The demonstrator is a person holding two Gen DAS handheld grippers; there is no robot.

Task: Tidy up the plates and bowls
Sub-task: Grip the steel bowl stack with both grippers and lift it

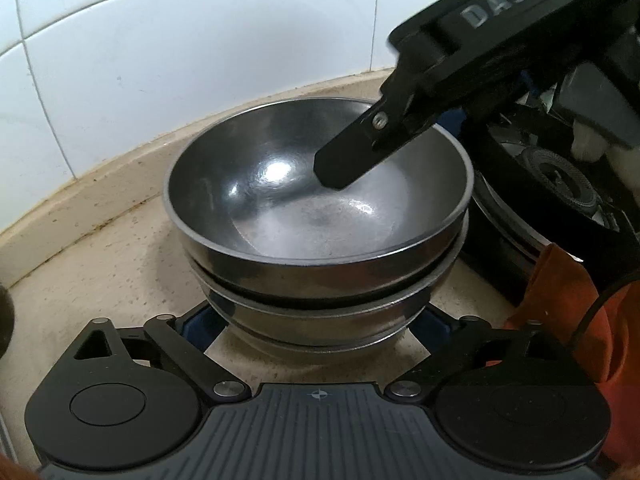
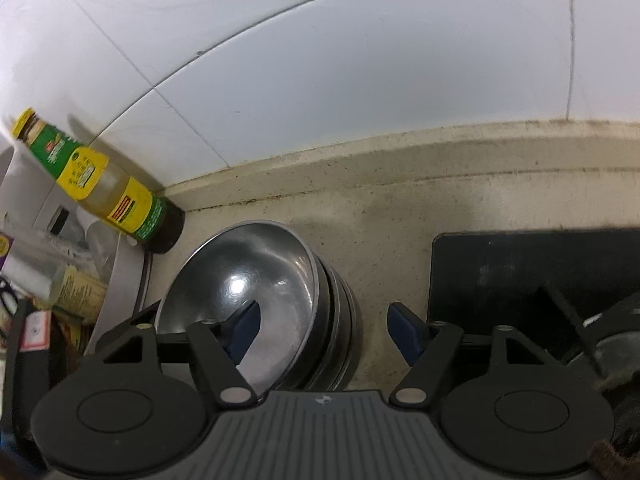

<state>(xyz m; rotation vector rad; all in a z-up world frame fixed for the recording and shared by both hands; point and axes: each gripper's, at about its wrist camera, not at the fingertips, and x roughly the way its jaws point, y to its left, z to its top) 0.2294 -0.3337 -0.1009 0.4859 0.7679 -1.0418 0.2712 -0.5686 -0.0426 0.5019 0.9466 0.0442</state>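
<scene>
A stack of nested steel bowls (image 1: 320, 216) stands on the beige counter (image 1: 100, 264) close to the tiled wall. My left gripper (image 1: 316, 320) is open, its blue pads (image 1: 196, 320) spread wide on either side of the stack's lower bowls. My right gripper (image 2: 324, 314) comes in from the upper right in the left wrist view, where one black finger (image 1: 344, 160) reaches into the top bowl. In the right wrist view its left pad (image 2: 244, 332) is inside the top bowl (image 2: 248, 280). Its right pad (image 2: 404, 332) stands outside, clear of the stack's wall, so it is open.
A black gas stove (image 2: 520, 280) sits just right of the stack, its burner (image 1: 560, 184) close to the bowls. An oil bottle (image 2: 100, 184) and packets (image 2: 76, 292) crowd the left corner. The white tiled wall (image 2: 320, 80) rises behind. An orange sleeve (image 1: 568, 312) shows at right.
</scene>
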